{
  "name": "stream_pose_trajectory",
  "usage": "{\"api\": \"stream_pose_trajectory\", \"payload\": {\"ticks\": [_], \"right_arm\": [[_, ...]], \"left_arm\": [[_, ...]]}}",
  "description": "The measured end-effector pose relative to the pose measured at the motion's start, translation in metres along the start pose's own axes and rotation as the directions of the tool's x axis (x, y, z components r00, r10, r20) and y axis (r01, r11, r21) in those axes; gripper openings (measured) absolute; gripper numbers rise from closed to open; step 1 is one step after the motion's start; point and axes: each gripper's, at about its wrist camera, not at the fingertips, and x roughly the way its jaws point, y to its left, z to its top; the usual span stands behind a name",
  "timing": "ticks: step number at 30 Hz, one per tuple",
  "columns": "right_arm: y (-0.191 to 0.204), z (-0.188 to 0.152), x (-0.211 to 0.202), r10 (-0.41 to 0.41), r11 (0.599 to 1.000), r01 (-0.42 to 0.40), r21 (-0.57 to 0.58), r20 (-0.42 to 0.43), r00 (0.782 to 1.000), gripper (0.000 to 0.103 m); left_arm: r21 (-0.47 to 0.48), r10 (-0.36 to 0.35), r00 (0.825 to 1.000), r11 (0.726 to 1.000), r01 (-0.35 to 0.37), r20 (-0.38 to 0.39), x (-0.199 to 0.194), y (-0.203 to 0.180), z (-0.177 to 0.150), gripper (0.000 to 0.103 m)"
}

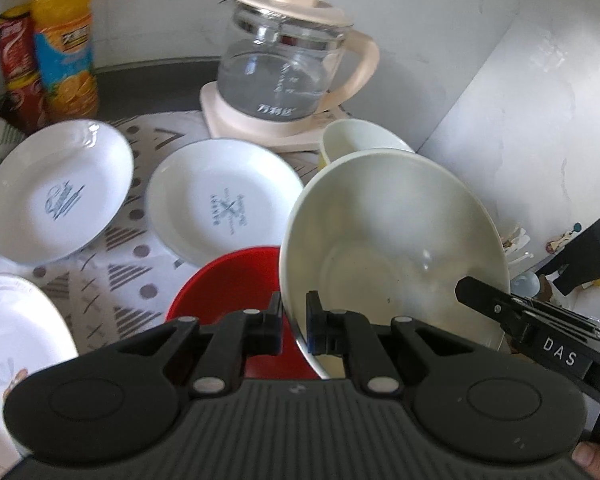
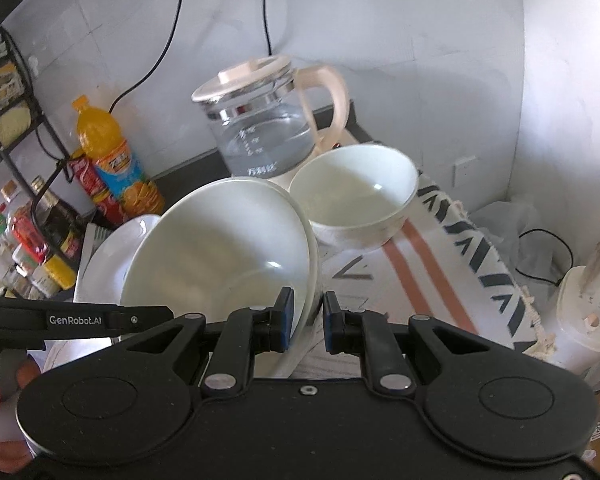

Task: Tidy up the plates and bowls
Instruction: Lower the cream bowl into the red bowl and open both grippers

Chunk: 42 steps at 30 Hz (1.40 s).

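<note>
Left gripper (image 1: pixel 294 322) and right gripper (image 2: pixel 305 322) both clamped on opposite rims of a tilted cream bowl (image 1: pixel 392 240), held above the red bowl (image 1: pixel 228 292), white plates (image 1: pixel 220 200) on the patterned cloth (image 1: pixel 112 280), glass kettle (image 1: pixel 288 60) behind.

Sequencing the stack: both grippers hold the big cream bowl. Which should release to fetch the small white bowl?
Right, probably. The small white bowl sits just beyond the right gripper, on its side of the big cream bowl. The left gripper faces the red bowl and plates.
</note>
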Motion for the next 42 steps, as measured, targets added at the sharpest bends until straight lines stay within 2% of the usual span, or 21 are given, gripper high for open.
{"api": "stream_pose_trajectory", "payload": {"ticks": [13, 25, 32, 42], "right_arm": [[0.023, -0.011, 0.014, 0.033, 0.996, -0.037, -0.076, -0.05, 0.998, 0.015], [0.035, -0.024, 0.04, 0.021, 0.995, -0.034, -0.093, -0.135, 0.991, 0.015], [0.036, -0.026, 0.049, 0.021, 0.996, -0.036, -0.085, -0.164, 0.986, 0.015], [0.026, -0.023, 0.046, 0.074, 0.997, -0.072, 0.019, -0.18, 0.981, 0.022]], "left_arm": [[-0.045, 0.064, 0.997, 0.997, -0.066, -0.034, -0.001, 0.024, -0.019, 0.009], [-0.065, 0.097, 0.993, 0.993, -0.101, -0.063, 0.009, 0.043, -0.024, 0.009], [-0.064, 0.125, 0.989, 0.989, -0.131, -0.081, 0.015, 0.044, -0.024, 0.01], [-0.095, 0.119, 0.988, 0.987, -0.129, -0.102, 0.012, 0.047, -0.017, 0.015]]}}
